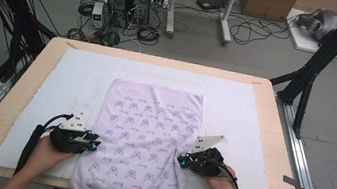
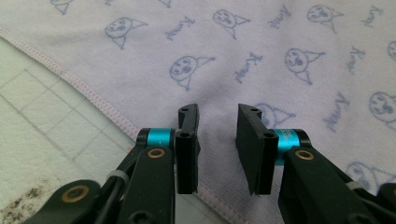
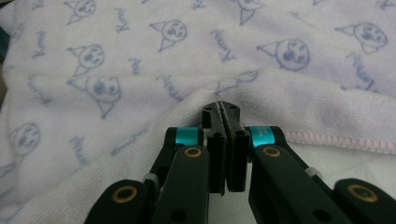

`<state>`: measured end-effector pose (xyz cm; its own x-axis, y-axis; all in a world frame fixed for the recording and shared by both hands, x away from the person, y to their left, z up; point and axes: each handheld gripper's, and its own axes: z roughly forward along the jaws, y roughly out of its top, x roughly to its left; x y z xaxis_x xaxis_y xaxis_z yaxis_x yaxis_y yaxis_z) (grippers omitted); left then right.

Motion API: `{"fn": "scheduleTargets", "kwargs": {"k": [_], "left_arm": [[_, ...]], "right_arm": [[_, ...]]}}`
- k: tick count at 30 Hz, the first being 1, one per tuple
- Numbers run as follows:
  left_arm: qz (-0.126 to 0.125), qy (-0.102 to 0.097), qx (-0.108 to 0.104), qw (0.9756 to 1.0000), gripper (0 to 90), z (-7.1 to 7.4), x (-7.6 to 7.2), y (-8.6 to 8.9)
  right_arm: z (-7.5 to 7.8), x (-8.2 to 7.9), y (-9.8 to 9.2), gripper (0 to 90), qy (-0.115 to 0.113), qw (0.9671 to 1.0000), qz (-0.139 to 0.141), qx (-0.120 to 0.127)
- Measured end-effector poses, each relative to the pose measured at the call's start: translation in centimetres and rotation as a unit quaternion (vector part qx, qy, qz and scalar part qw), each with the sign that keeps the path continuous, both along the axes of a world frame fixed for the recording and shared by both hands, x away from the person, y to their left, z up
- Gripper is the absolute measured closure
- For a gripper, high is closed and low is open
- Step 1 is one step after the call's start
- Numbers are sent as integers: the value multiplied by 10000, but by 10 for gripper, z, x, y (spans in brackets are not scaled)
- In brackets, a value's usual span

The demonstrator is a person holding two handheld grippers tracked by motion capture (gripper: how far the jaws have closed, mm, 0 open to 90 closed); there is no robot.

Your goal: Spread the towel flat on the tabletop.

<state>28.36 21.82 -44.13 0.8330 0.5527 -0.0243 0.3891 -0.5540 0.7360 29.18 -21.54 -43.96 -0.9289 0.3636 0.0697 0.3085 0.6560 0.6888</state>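
A pale lilac terry towel printed with small blue cartoon faces (image 1: 144, 141) lay lengthwise on the white padded mat (image 1: 235, 104) covering the wooden table (image 1: 271, 140), its near end hanging over the edge. The right gripper (image 3: 226, 112) was clamped on the towel's hemmed edge; the left gripper (image 2: 217, 128) stood with jaws apart over the opposite edge, gripping nothing. Lifting now would likely drag the towel askew. No containers were present.
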Motion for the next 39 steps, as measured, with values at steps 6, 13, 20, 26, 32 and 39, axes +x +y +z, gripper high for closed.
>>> {"fn": "scheduleTargets", "kwargs": {"k": [6, 13, 20, 26, 32, 39], "left_arm": [[-13, 4, -8, 10000, 690, 0, 1, 0], [-18, 9, 20, 10000, 688, 0, 1, 0], [-6, 6, -5, 10000, 683, 0, 1, 0], [-21, 15, -21, 10000, 684, 0, 1, 1], [-12, 6, -25, 10000, 684, 0, 1, 1], [5, 8, -17, 10000, 683, 0, 0, 0]], "right_arm": [[4, -10, -25, 898, -30, 9998, -174, -105], [15, -15, -48, 829, -121, 9988, -462, 124], [4, 0, -10, 704, -176, 9995, -113, 225], [-3, 5, 6, 895, -58, 9999, 107, 116], [1, 2, -1, 899, -77, 9999, 112, -6], [8, -2, -29, 899, -118, 9998, -178, -39]]}}
